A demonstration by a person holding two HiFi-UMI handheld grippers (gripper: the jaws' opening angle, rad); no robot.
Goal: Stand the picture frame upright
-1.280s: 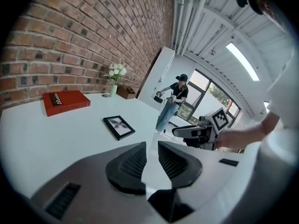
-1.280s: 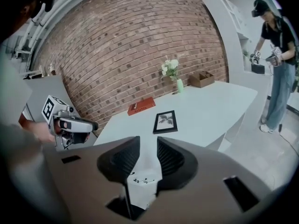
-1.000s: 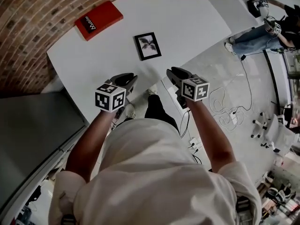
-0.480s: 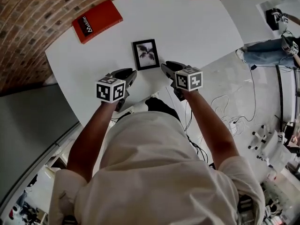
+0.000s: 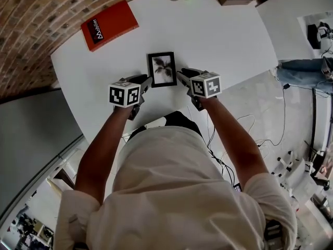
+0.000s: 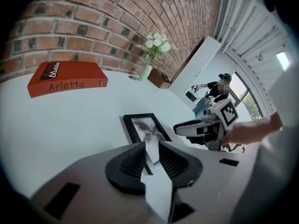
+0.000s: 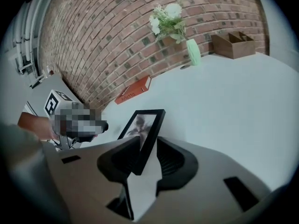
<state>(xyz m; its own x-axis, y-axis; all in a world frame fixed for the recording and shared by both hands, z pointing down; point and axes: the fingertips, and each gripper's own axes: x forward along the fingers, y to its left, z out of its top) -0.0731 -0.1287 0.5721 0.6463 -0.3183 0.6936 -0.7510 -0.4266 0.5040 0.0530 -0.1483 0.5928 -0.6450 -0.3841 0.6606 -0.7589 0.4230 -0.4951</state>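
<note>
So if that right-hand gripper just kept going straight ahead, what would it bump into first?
The picture frame, lying flat on the table. Its near corner shows right between the open jaws of the right gripper. Whether they touch it yet is hard to judge.

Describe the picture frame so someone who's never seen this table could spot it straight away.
On the white table beside the brick wall, look near the edge closest to the person. The picture frame lies flat there: small, black-edged, with a dark print, unlike the bigger red book farther back.
</note>
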